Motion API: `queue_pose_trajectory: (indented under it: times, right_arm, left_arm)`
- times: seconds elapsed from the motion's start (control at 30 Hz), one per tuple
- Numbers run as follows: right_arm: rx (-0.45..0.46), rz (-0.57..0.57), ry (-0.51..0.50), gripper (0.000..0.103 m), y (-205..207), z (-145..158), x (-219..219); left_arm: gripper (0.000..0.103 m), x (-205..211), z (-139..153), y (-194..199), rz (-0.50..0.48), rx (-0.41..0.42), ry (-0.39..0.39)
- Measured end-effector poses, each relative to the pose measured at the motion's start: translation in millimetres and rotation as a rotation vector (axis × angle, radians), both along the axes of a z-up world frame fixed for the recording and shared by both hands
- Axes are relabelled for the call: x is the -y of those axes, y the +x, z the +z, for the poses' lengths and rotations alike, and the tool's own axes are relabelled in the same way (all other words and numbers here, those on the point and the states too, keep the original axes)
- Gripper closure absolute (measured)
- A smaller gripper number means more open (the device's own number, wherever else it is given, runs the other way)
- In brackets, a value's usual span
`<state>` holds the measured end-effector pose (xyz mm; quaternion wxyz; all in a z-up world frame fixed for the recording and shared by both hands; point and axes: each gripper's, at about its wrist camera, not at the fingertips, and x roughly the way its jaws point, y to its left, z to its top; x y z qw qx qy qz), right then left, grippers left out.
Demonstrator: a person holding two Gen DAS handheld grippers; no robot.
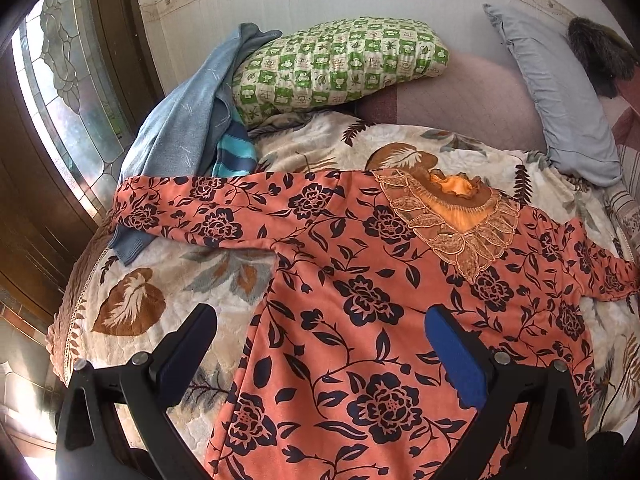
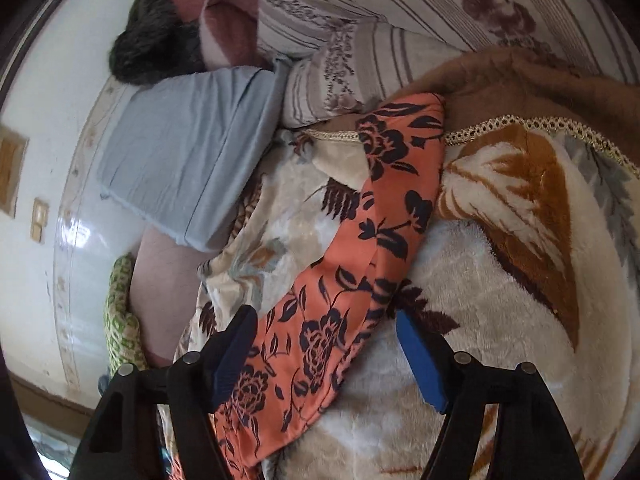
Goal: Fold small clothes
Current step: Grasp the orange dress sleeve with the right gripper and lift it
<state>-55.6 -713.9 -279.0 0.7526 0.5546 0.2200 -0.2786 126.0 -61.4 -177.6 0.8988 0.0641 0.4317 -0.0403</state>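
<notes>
An orange blouse with dark flowers (image 1: 360, 300) lies spread flat on a leaf-patterned blanket (image 1: 132, 308), its lace collar (image 1: 452, 220) toward the pillows and both sleeves stretched out sideways. My left gripper (image 1: 320, 324) hovers open over the blouse's lower body, its left finger above bare blanket and its right finger above the cloth. In the right wrist view one sleeve (image 2: 360, 240) runs diagonally across the blanket (image 2: 500, 300). My right gripper (image 2: 324, 332) is open, straddling the sleeve near its wider end, and the pads do not press on the cloth.
A green checked pillow (image 1: 336, 64), a grey-blue pillow (image 1: 560, 104) and a blue knit garment (image 1: 188, 120) over a striped one (image 1: 236, 156) lie at the head of the bed. A leaded window (image 1: 60, 92) is on the left. The blanket's brown turned-back edge (image 2: 540, 92) lies beyond the sleeve.
</notes>
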Motion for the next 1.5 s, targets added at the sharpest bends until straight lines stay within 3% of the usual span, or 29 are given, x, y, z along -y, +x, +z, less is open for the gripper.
queue_pose_trajectory:
  times: [0.07, 0.13, 0.17, 0.23, 0.33, 0.47, 0.57, 0.7, 0.83, 0.93, 1.07, 1.13, 1.2, 1.27, 1.33, 1.37, 1.47, 1.5]
  right_arm:
    - [-0.033, -0.028, 0.017, 0.042, 10.8, -8.8, 13.9]
    - [-0.107, -0.061, 0.028, 0.069, 19.9, -18.4, 26.9]
    - [-0.130, -0.084, 0.042, 0.073, 21.3, -24.8, 32.4]
    - [-0.121, -0.133, 0.072, 0.090, 15.2, -34.5, 39.7]
    - [-0.023, -0.167, 0.083, 0.093, 0.7, -31.2, 35.5]
    - [0.138, -0.101, 0.008, 0.094, 4.3, 12.6, 14.4]
    - [0.229, 0.006, -0.047, 0.094, 31.8, 62.0, -11.8]
    - [0.270, 0.209, -0.154, 0.094, 96.7, 130.1, -79.2]
    - [0.249, 0.426, -0.224, 0.094, 172.0, 163.5, -184.2]
    - [0.176, 0.577, -0.246, 0.093, 221.7, 154.7, -276.1]
    - [-0.019, 0.826, -0.340, 0.086, 286.5, 108.7, -413.1]
    - [-0.168, 0.973, -0.511, 0.076, 313.4, 81.0, -481.1]
    - [-0.362, 1.119, -0.765, 0.073, 328.6, 52.2, -547.4]
    - [-0.483, 1.204, -0.970, 0.073, 326.7, 28.5, -588.4]
    - [-0.524, 1.252, -1.133, 0.073, 315.4, 19.1, -607.3]
    - [-0.511, 1.261, -1.164, 0.073, 314.2, 21.1, -606.9]
    - [-0.370, 1.315, -1.096, 0.070, 306.6, 42.2, -587.0]
    - [-0.361, 1.322, -1.108, 0.054, 304.4, 45.9, -578.9]
  left_arm:
    - [0.000, 2.6, -1.4, 3.0, 0.001, -0.005, 0.011]
    - [0.000, 6.4, -0.8, 3.8, -0.001, 0.000, 0.023]
    - [0.000, 7.9, 0.1, 3.9, -0.005, 0.003, 0.024]
    - [0.000, 10.7, 2.6, 3.4, -0.017, 0.009, 0.020]
    - [0.000, 12.1, 6.4, 1.3, -0.032, 0.025, 0.015]
    - [0.000, 4.3, 7.2, 0.9, -0.036, 0.035, 0.000]
    - [0.000, -11.6, 5.3, 0.9, -0.017, 0.036, -0.032]
    - [0.000, -42.9, 2.3, 2.4, 0.023, 0.043, -0.088]
    - [0.000, -82.4, 1.4, 7.0, 0.077, 0.064, -0.116]
    - [0.000, -117.2, 3.0, 10.1, 0.132, 0.087, -0.130]
    - [0.000, -163.3, 4.2, 13.4, 0.215, 0.117, -0.146]
    - [0.000, -181.2, 2.0, 14.8, 0.245, 0.114, -0.153]
    - [0.000, -194.0, -1.5, 14.6, 0.265, 0.108, -0.155]
    - [0.000, -202.6, -5.7, 14.3, 0.280, 0.104, -0.151]
    - [0.000, -206.2, -10.5, 15.8, 0.290, 0.094, -0.148]
    - [0.000, -206.8, -12.6, 17.0, 0.294, 0.090, -0.150]
    - [0.000, -200.8, -17.7, 20.5, 0.292, 0.073, -0.154]
    - [0.000, -196.5, -18.7, 20.8, 0.285, 0.067, -0.154]
